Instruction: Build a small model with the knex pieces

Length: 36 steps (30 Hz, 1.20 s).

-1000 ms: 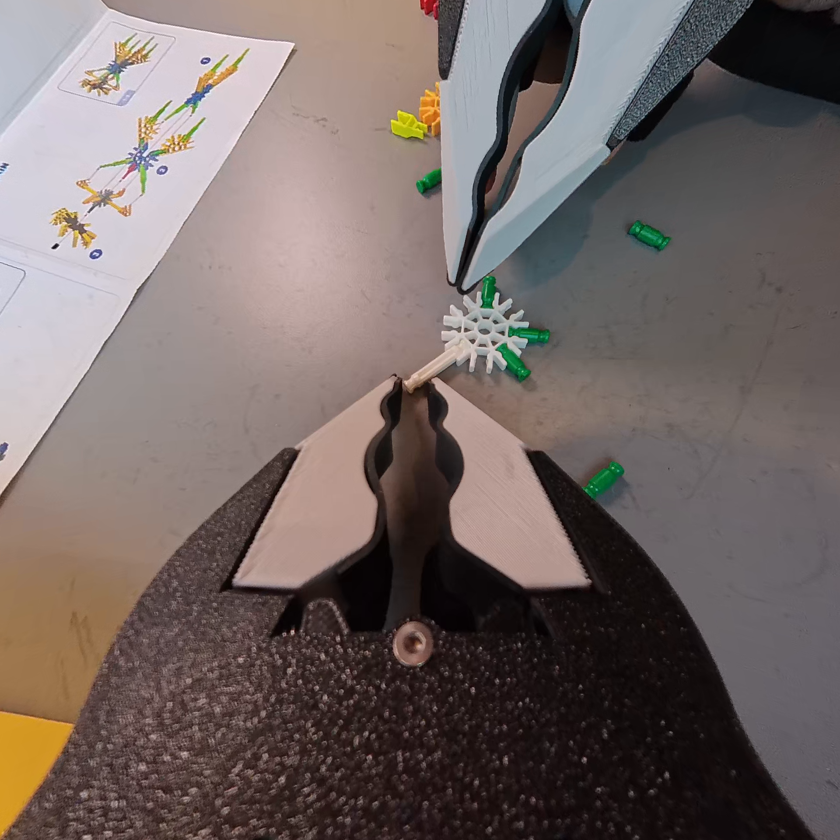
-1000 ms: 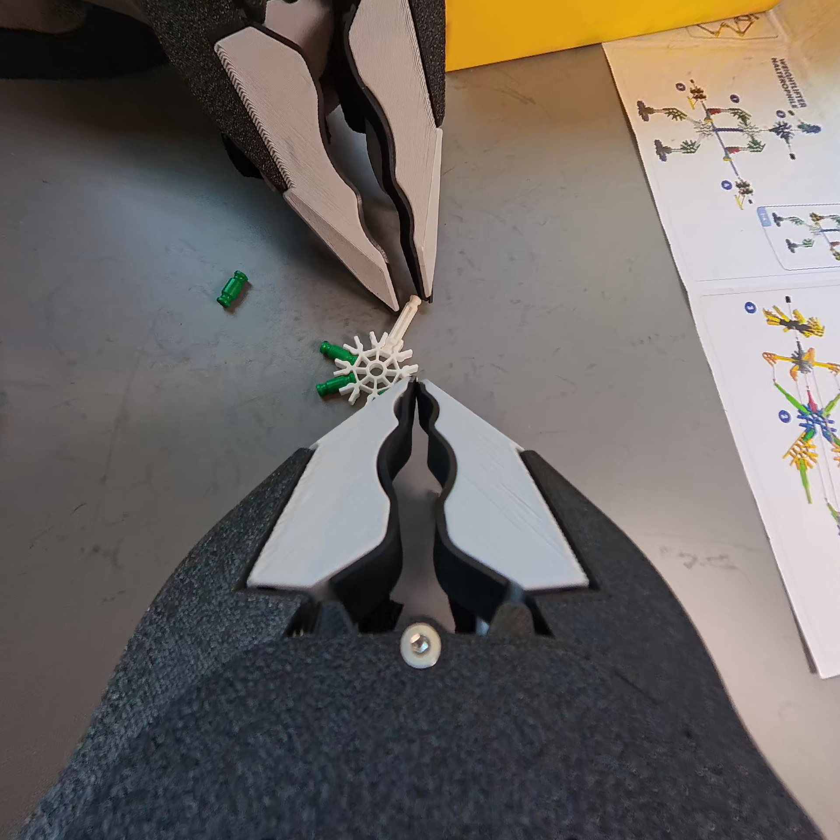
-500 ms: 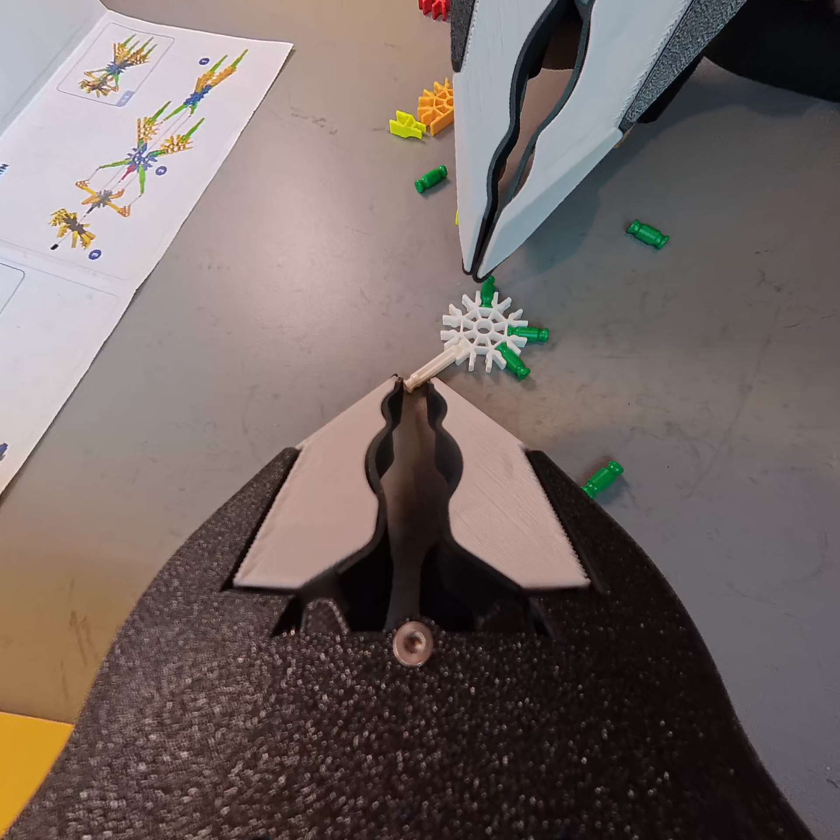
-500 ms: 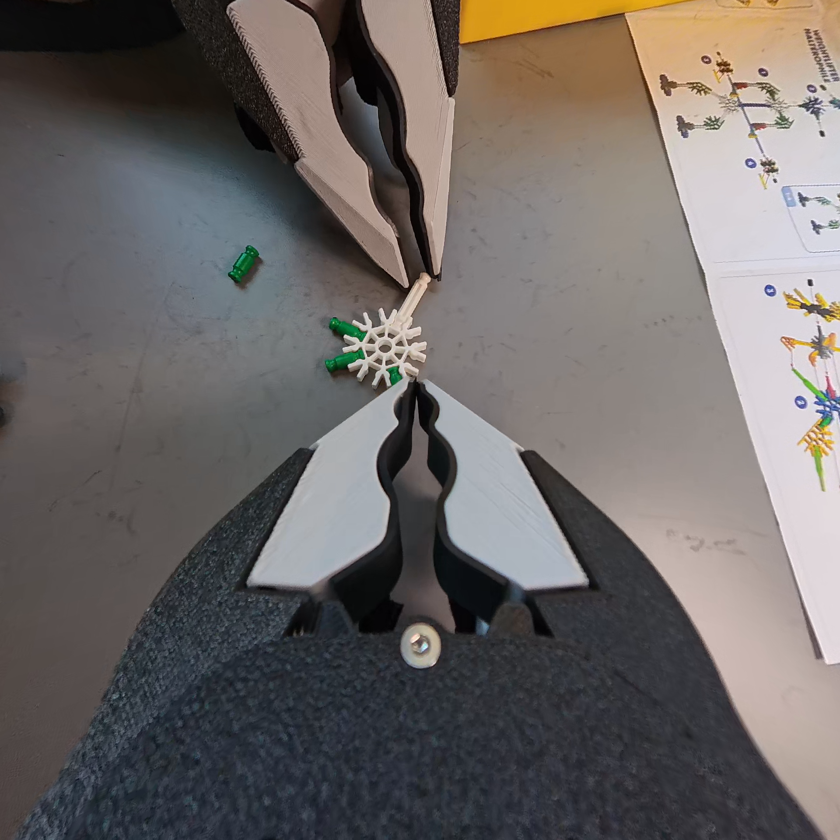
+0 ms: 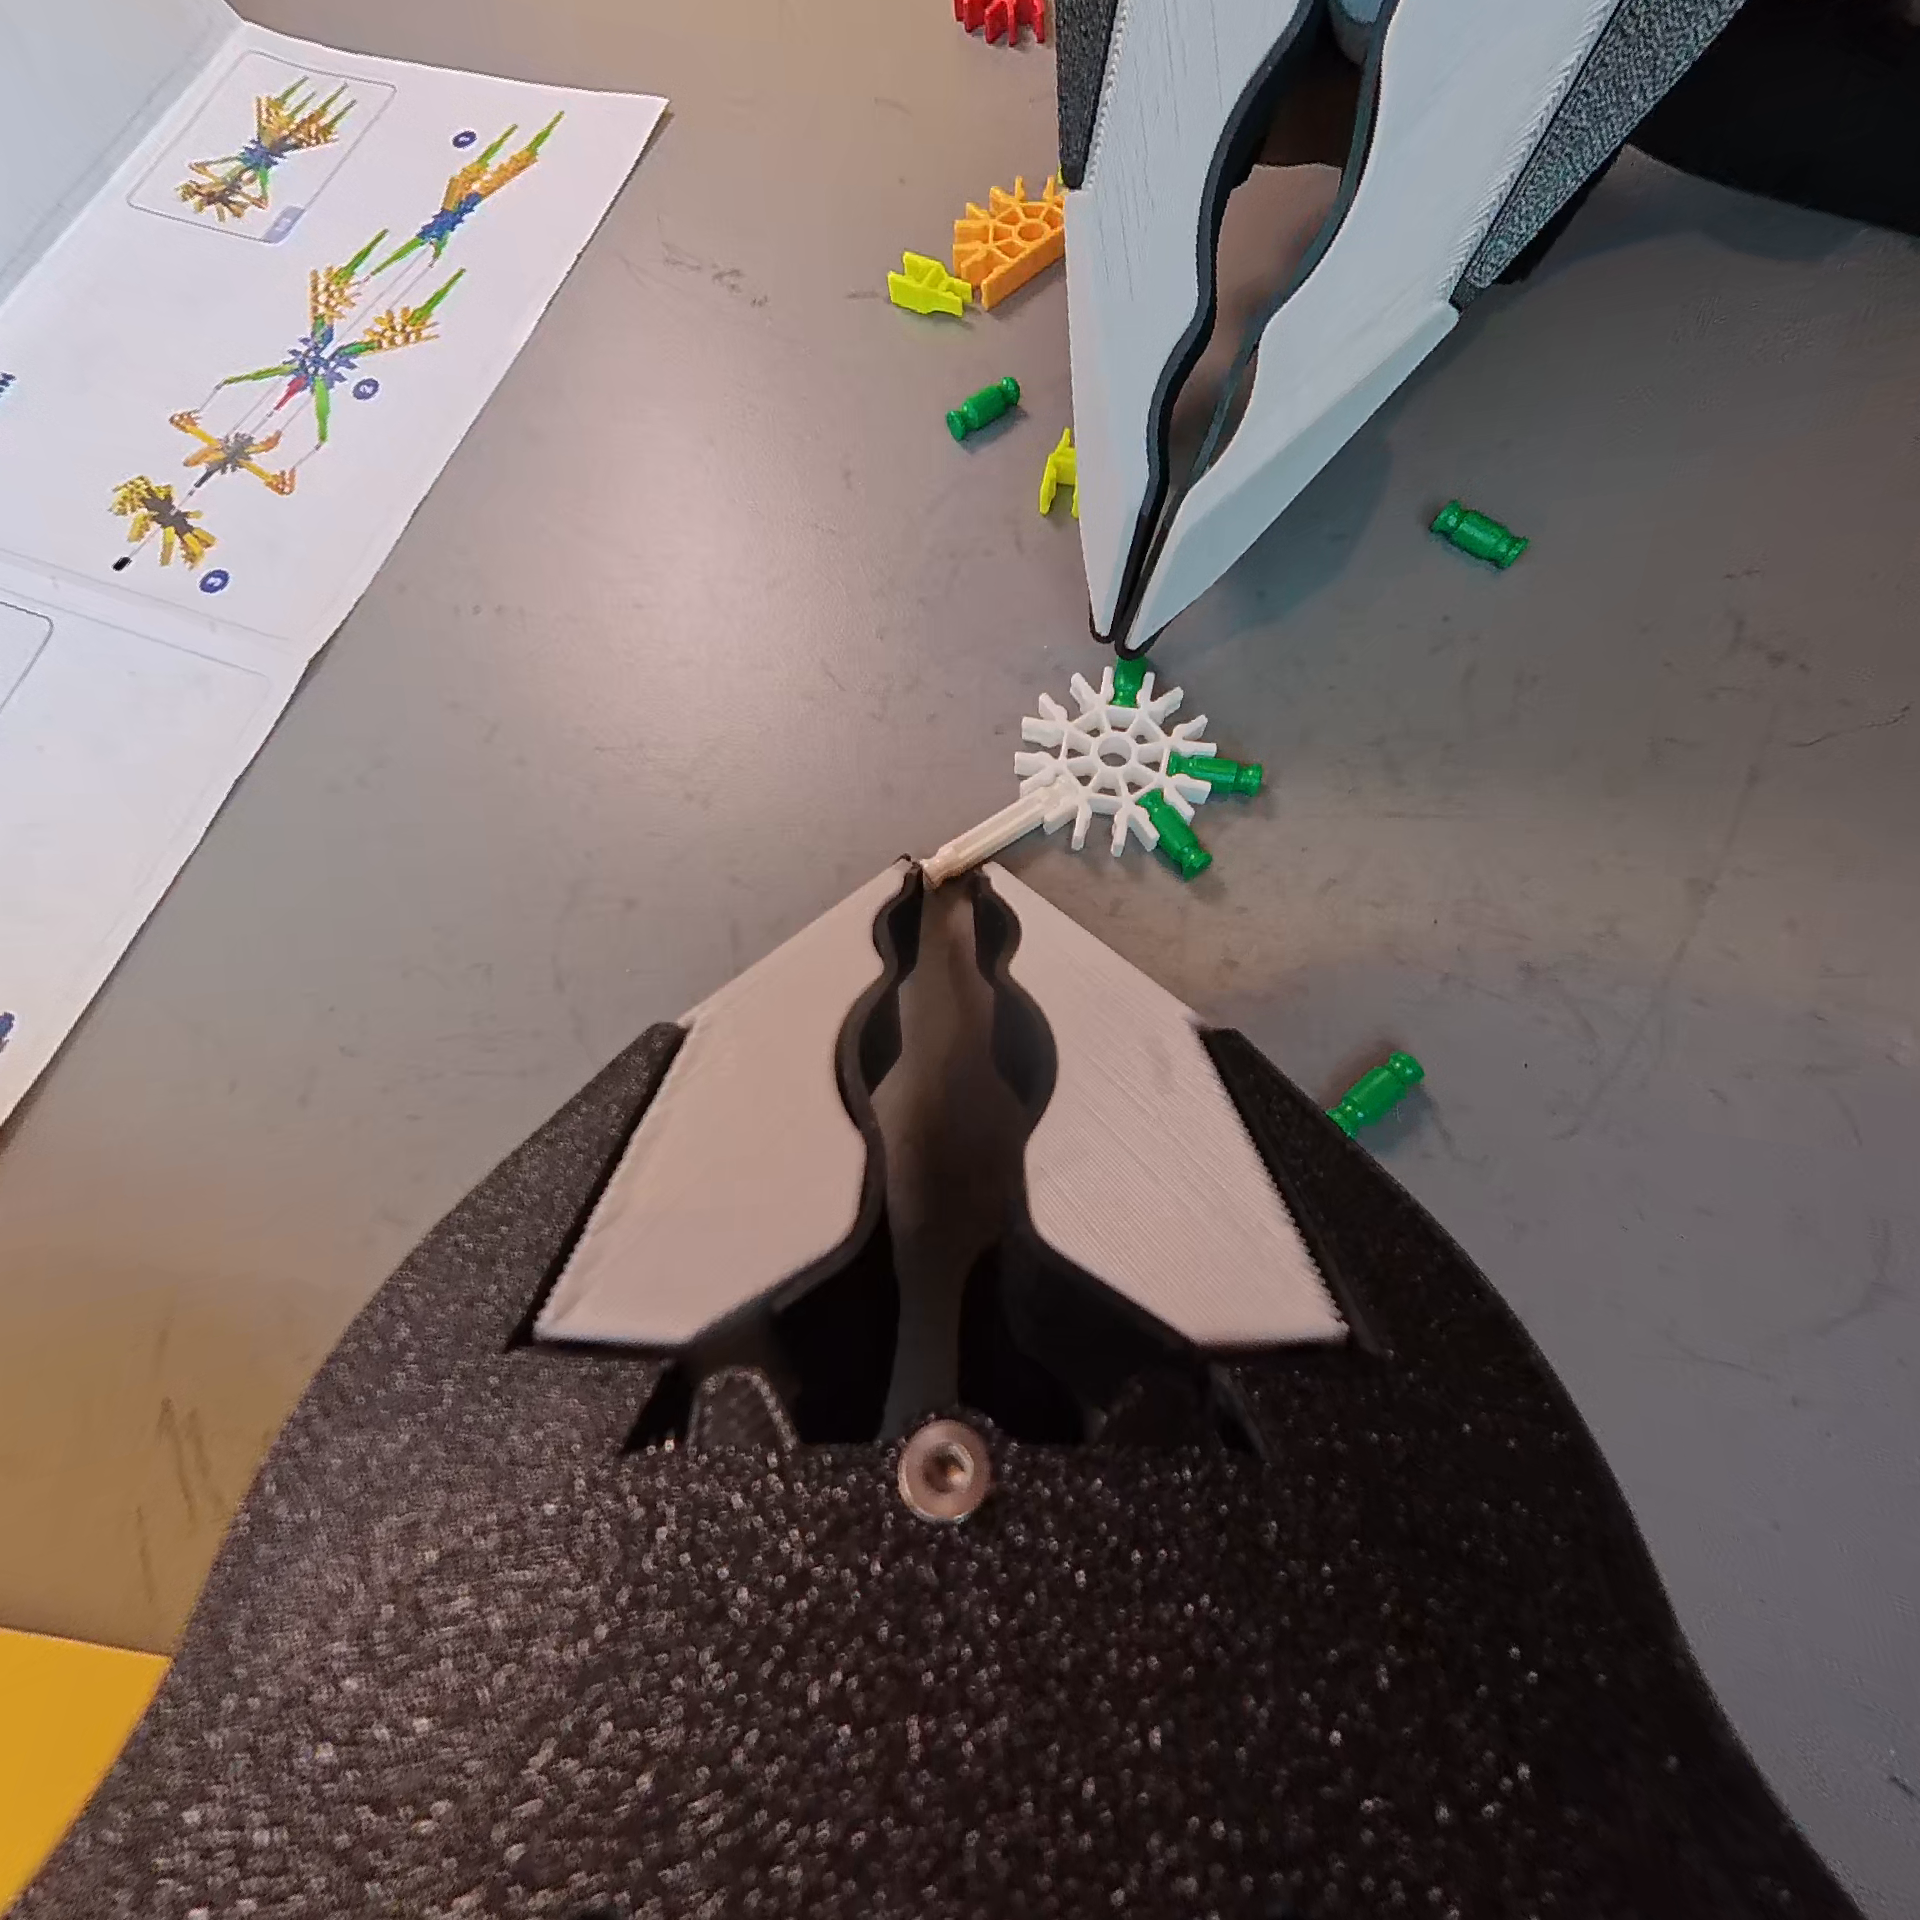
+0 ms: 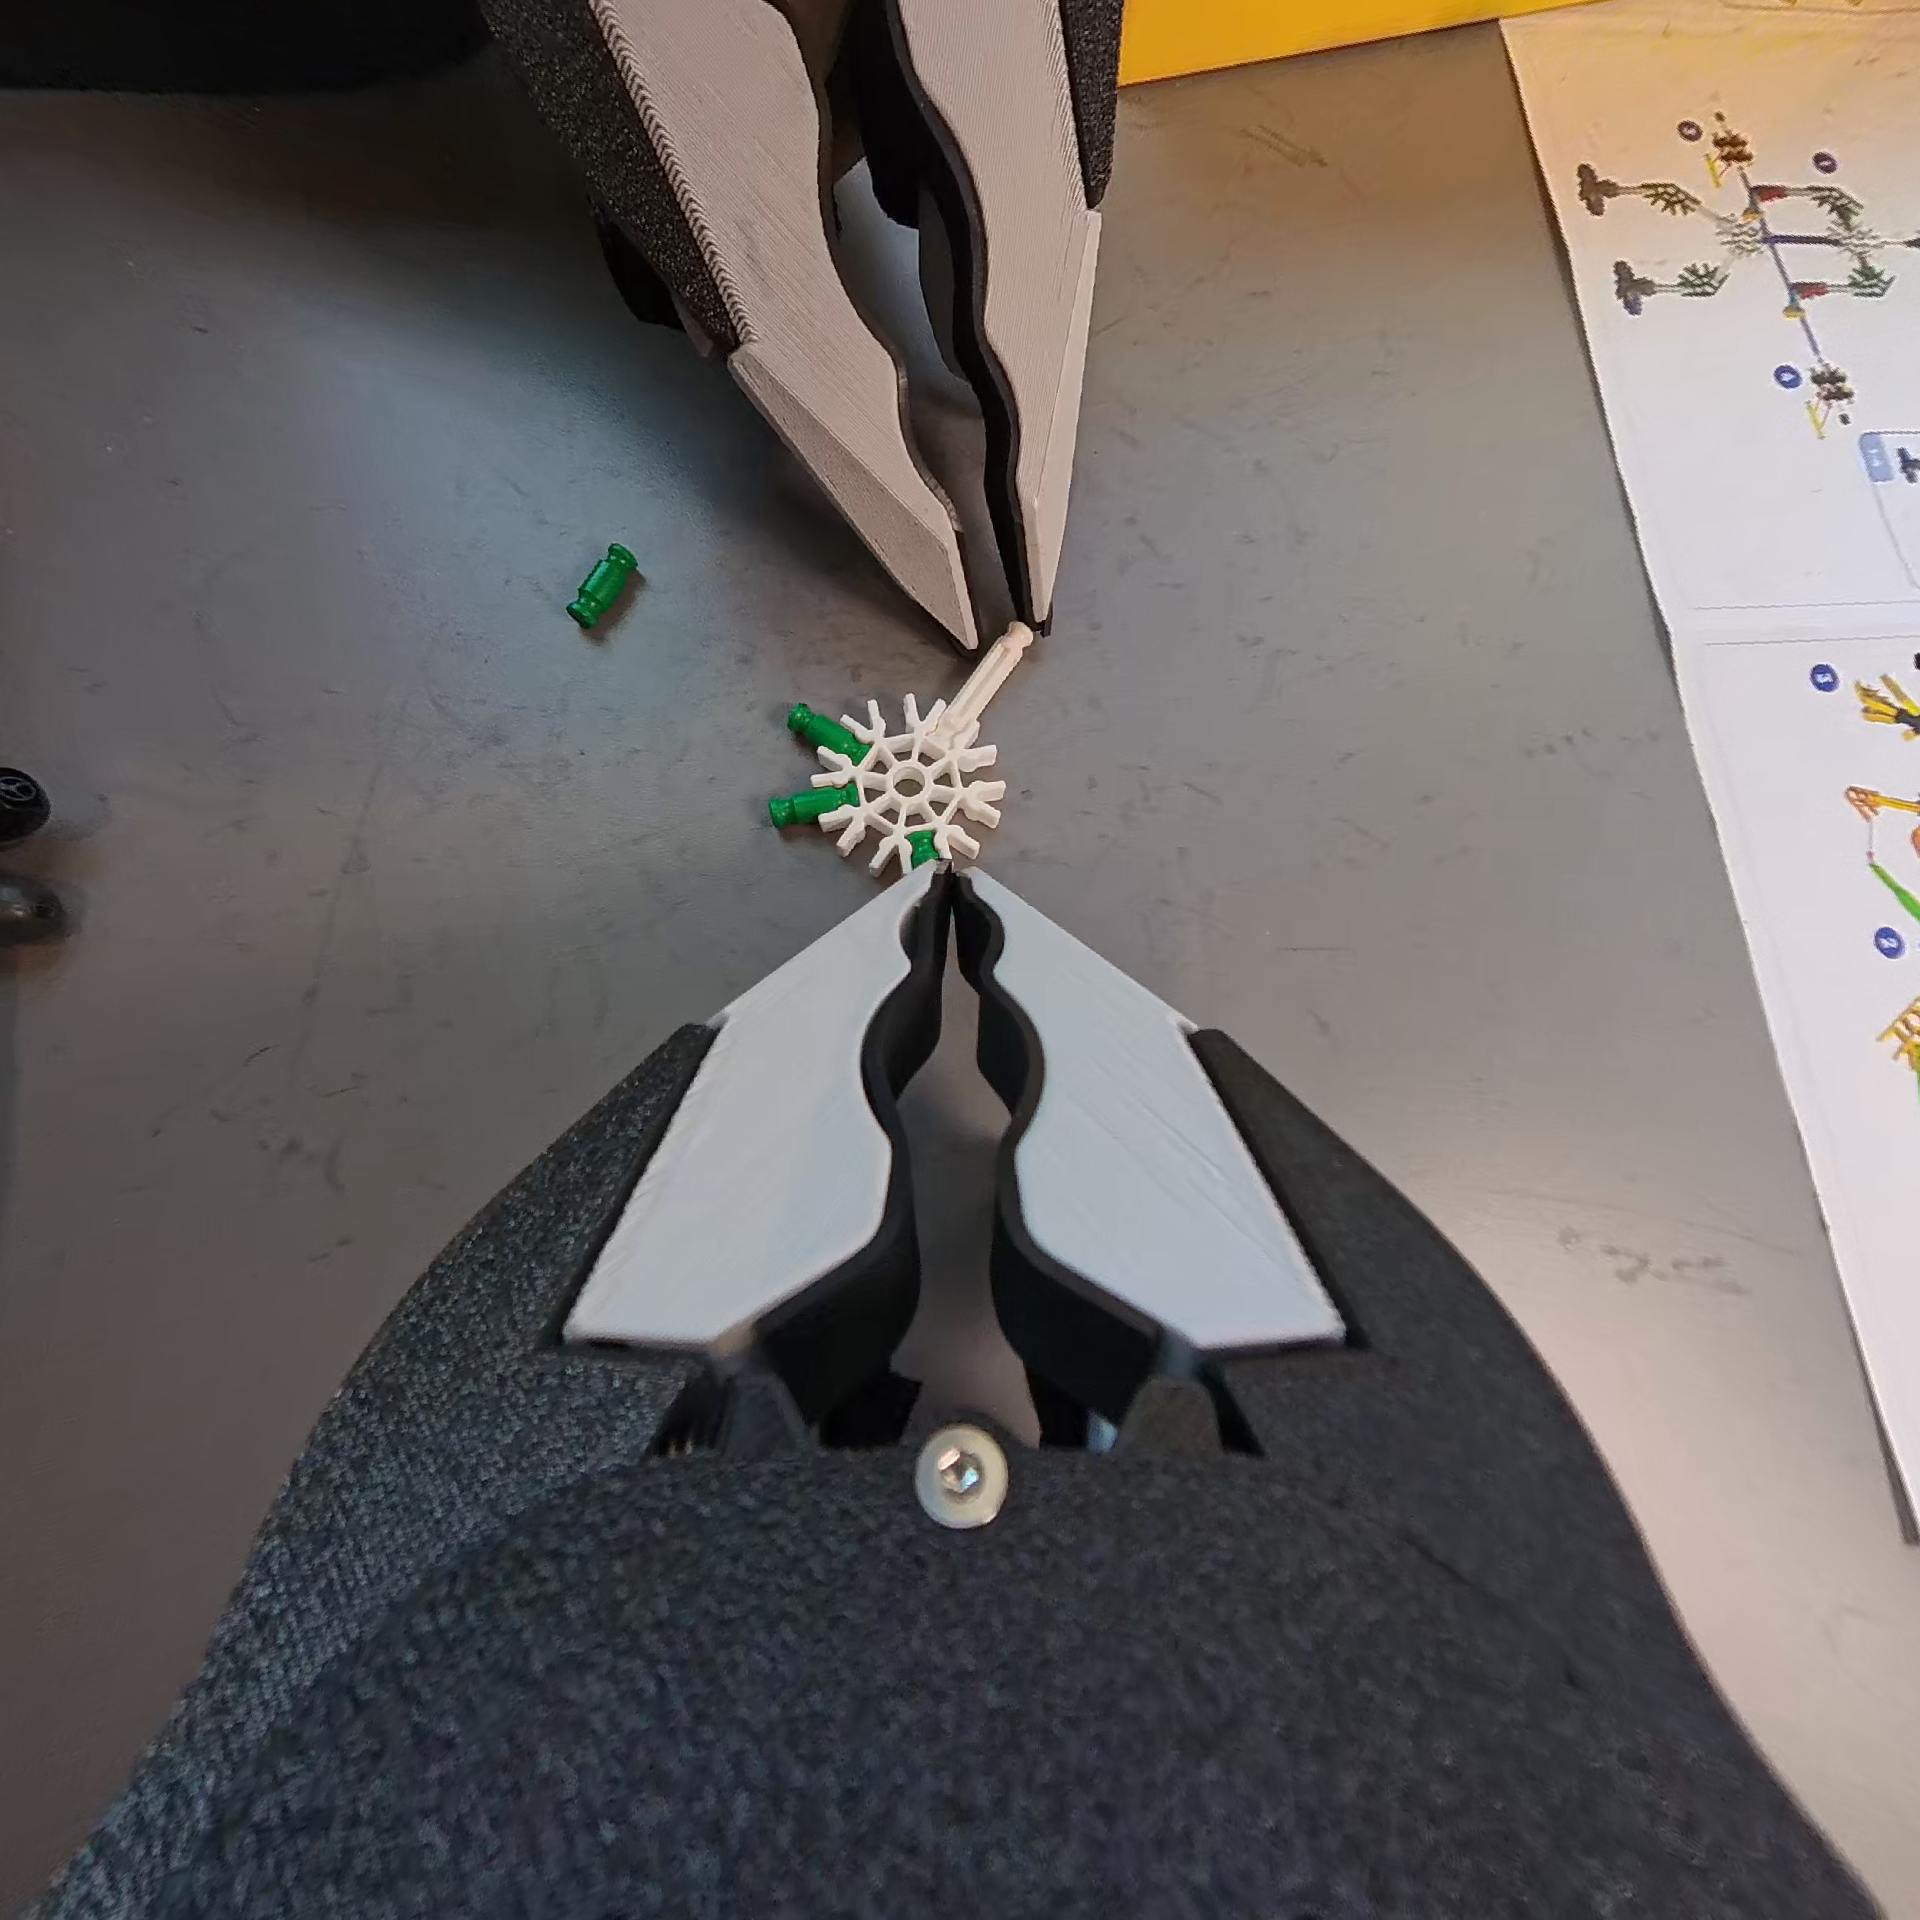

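A white snowflake connector [image 5: 1114,753] lies on the grey table, also in the right wrist view [image 6: 909,790]. Three short green rods and one white rod [image 5: 982,840] stick out of it. My left gripper [image 5: 940,875] is shut on the white rod's free end, which also shows in the right wrist view [image 6: 1016,636]. My right gripper [image 6: 948,881] is shut. Its tips, seen from the left wrist view [image 5: 1117,636], touch the end of one green rod [image 5: 1129,673]. I cannot tell whether they pinch it.
An instruction sheet [image 5: 260,364] lies left of the left gripper. Loose green rods [image 5: 982,407] [image 5: 1477,533] [image 5: 1374,1093] lie around the connector. An orange connector [image 5: 1013,244] and yellow pieces [image 5: 928,286] lie farther back. A yellow box [image 6: 1299,31] and black wheels [image 6: 21,805] sit at the edges. My hands' fingertips stand some 6 cm from each other.
The right gripper drew back a little from the connector and shifted sideways, so its shut tips now meet the green rod's end. The left gripper and the connector stayed put.
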### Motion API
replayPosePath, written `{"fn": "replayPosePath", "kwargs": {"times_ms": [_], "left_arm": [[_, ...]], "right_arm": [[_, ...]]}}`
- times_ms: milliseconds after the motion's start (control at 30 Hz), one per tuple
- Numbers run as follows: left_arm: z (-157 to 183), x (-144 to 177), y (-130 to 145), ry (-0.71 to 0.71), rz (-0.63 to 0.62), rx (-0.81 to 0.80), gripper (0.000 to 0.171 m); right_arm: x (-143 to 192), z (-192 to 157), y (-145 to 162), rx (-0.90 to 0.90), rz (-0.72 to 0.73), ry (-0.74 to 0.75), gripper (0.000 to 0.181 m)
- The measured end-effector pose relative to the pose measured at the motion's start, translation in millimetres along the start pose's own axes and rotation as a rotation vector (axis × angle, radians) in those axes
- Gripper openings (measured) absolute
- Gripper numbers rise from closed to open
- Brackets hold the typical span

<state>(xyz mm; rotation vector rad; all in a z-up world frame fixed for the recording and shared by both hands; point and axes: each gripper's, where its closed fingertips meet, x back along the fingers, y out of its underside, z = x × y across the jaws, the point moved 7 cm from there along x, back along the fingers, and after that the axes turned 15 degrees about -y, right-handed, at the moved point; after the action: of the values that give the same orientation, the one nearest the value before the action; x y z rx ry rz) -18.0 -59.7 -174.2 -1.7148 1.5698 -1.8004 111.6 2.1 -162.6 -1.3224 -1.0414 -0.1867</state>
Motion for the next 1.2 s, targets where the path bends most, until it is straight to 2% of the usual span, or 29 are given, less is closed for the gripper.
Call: {"fn": "replayPosePath", "kwargs": {"times_ms": [600,833,1200], "left_arm": [[-0.3,0.5,0.4,0.003,0.0,0.0,0.007],[-0.1,0.5,0.3,0.006,-0.001,0.001,0.006],[0.1,0.6,0.3,0.007,-0.001,0.0,0.006]], "right_arm": [[-0.9,-0.4,-1.7,0.006,0.014,0.008,0.0],[12.1,8.0,-7.4,-0.025,0.127,0.058,0.0],[42.5,31.8,-13.8,-0.076,0.346,0.264,0.004]]}}
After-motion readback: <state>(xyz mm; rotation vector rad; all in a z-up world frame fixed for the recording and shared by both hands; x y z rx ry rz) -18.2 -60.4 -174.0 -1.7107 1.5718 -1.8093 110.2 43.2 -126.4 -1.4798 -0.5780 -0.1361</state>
